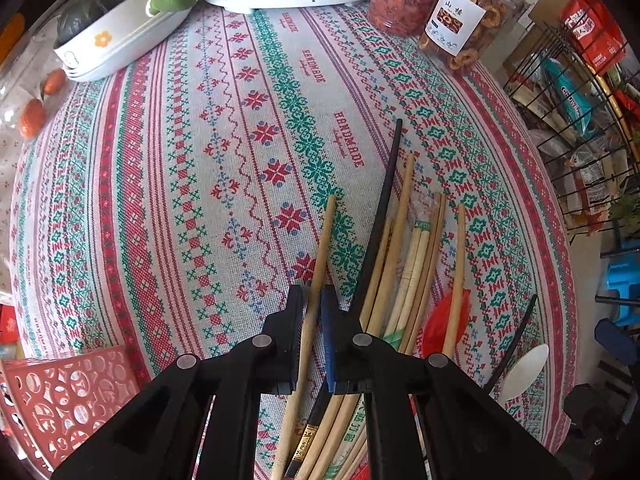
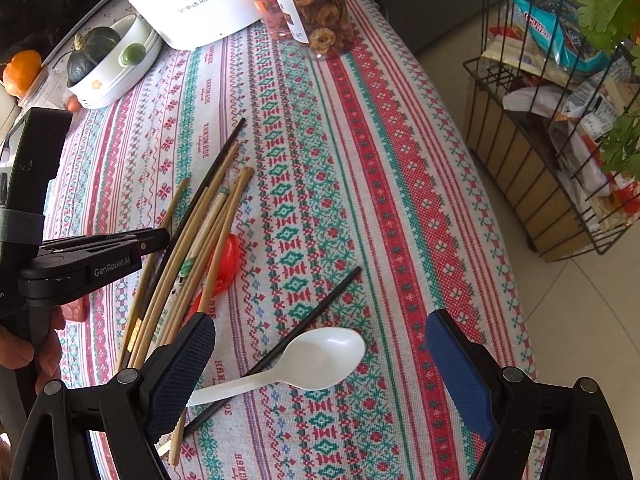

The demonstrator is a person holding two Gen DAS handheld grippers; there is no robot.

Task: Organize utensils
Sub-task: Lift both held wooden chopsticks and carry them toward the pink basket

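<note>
Where the pile of chopsticks (image 1: 404,264) lies on the patterned bench (image 1: 180,184), the left claw (image 1: 313,312) is clenched on one bamboo chopstick (image 1: 320,248), the stick running between its two pads toward 12 o'clock in the left wrist view. At 1 o'clock from that grip a black chopstick (image 1: 384,204) crosses the rest of the pile, and a red spoon (image 1: 440,324) lies under the sticks at 3 o'clock. Seen from the right wrist, the left claw (image 2: 162,238) reaches into the pile from 9 o'clock, a hand (image 2: 24,344) below it on the handle.

A white spoon (image 2: 316,360) lies on the cloth between the pads of the right claw (image 2: 320,368), its handle pointing to 8 o'clock and ending just beside the left pad. This claw is released, spread wide, touching neither spoon nor stick as far as the view shows. A second black chopstick (image 2: 320,304) lies slantwise under the spoon, well apart from the pile.

A red basket (image 1: 68,396) sits at 8 o'clock in the left view. Farther out at 11 o'clock stands a white dish (image 1: 120,40) with a dark squash (image 1: 92,4); at 12 o'clock a white appliance (image 2: 192,4); at 1 o'clock two jars (image 1: 468,20) of dried fruit. Beyond the bench edge at 3 o'clock stands a wire rack (image 2: 532,152) with packets.
</note>
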